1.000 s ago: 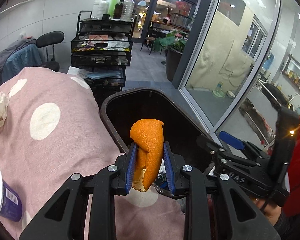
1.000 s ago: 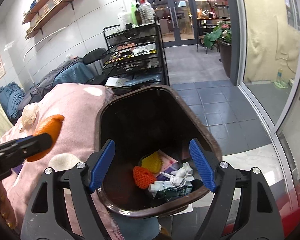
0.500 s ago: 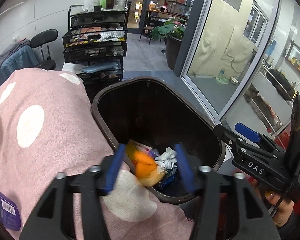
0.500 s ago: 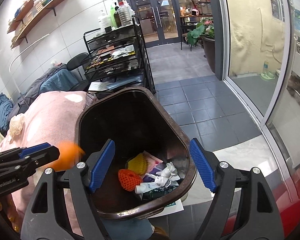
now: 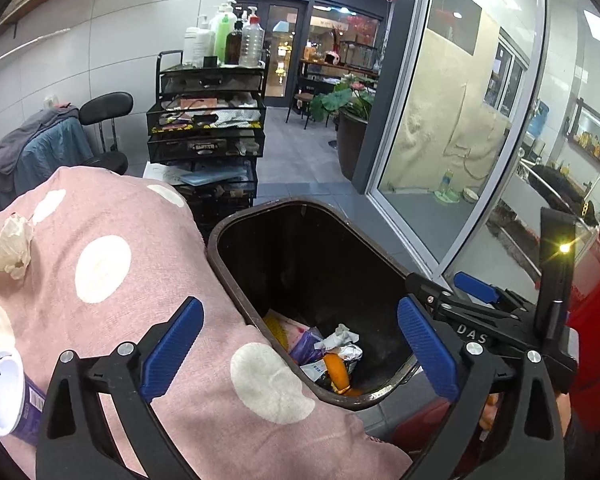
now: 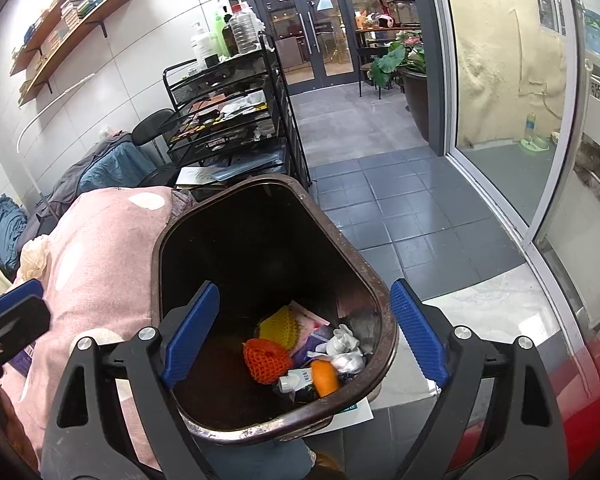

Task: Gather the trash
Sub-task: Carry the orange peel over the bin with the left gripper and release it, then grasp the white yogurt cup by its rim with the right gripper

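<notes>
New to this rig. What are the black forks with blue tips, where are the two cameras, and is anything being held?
No robot arm here: a person carries a two-finger gripper in each hand, and each has a fisheye camera looking forward along its fingers.

Left view: the left gripper, blue pads apart, jaws opening, nothing between them. The right gripper shows at its right edge.

Right view: the right gripper, jaws also opening and empty.

Both point down at a brown trash bin beside a pink dotted cloth. In the bin: an orange peel, orange and yellow foam nets, crumpled wrappers. On the cloth lie a crumpled tissue and a purple cup.
</notes>
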`<state>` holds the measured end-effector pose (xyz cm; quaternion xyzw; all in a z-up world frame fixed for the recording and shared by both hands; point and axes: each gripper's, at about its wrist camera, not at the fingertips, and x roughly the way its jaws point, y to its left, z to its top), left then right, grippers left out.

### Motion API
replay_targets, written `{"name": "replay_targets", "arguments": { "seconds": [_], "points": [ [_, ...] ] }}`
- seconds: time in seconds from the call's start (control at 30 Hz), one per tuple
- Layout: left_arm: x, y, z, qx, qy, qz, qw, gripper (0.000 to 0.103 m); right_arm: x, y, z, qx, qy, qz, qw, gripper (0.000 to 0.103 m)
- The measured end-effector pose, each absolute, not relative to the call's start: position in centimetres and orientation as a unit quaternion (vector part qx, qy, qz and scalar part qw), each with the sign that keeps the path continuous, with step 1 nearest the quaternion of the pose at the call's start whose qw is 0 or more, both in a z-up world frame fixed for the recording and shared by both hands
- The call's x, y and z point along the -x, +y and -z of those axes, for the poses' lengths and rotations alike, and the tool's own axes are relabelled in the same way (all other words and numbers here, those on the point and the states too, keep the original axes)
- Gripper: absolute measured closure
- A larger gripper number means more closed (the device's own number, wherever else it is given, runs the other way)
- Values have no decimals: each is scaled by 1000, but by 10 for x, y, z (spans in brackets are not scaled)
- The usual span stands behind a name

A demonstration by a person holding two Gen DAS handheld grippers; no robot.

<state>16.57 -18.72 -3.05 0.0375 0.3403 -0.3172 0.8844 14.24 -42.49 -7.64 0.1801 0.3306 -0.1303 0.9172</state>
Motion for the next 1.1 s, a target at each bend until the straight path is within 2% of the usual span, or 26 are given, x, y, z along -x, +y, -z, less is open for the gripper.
{"name": "replay_targets", "arguments": {
  "seconds": [0.33,0.7,0.97,1.1],
  "points": [
    [-144,-157,21,-44,311,286,905,6,-146,-405,66,-176,326,93,924,16],
    [-134,-96,30,-49,312,199,928,5,-156,-355,51,-152,327,23,932,16],
    [-131,-27,33,-4,319,128,939,6,-168,-295,35,-118,323,-74,936,15],
    [-134,13,33,26,326,95,940,6,-173,-258,29,-93,326,-139,930,12]
  ]
}}
